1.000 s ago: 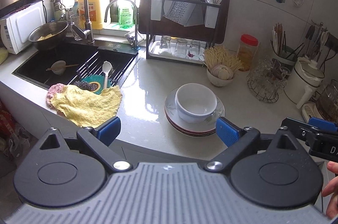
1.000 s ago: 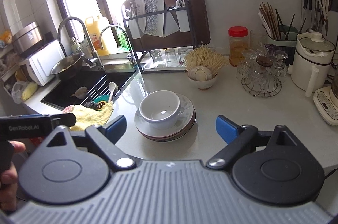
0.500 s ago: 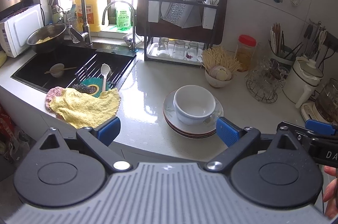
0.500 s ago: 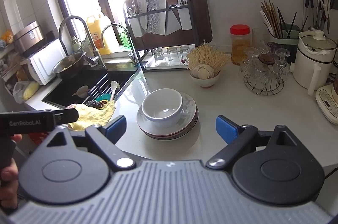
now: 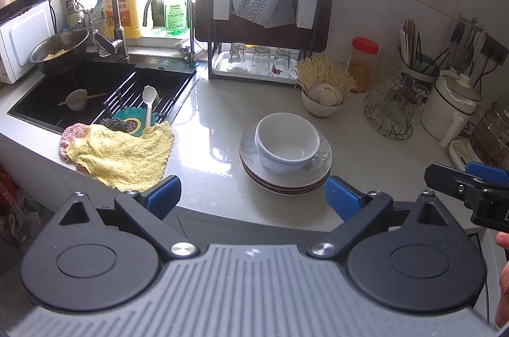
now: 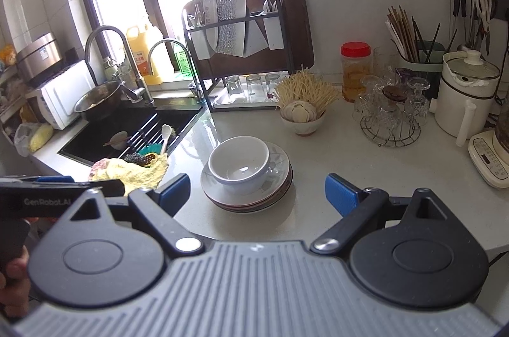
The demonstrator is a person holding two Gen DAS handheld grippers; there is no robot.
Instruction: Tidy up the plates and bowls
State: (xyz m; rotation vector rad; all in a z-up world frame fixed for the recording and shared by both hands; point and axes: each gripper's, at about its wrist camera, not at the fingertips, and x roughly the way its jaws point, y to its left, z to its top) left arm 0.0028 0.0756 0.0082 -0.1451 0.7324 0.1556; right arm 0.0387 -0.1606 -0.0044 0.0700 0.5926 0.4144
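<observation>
A white bowl (image 5: 286,143) sits on a stack of plates (image 5: 310,174) in the middle of the pale counter; both also show in the right wrist view, the bowl (image 6: 240,163) on the plates (image 6: 280,174). My left gripper (image 5: 253,195) is open and empty, short of the counter's front edge, just before the plates. My right gripper (image 6: 257,193) is open and empty, close in front of the plates. Each gripper shows at the edge of the other's view.
A black sink (image 5: 95,88) with a small bowl and chopsticks lies at the left, a yellow cloth (image 5: 121,152) at its corner. A knife rack with glasses (image 5: 264,18), a garlic bowl (image 5: 323,100), a glass stand (image 5: 394,104) and a white kettle (image 5: 451,108) line the back.
Both grippers have moved a little closer to the counter and the stack of plates. Both stay open.
</observation>
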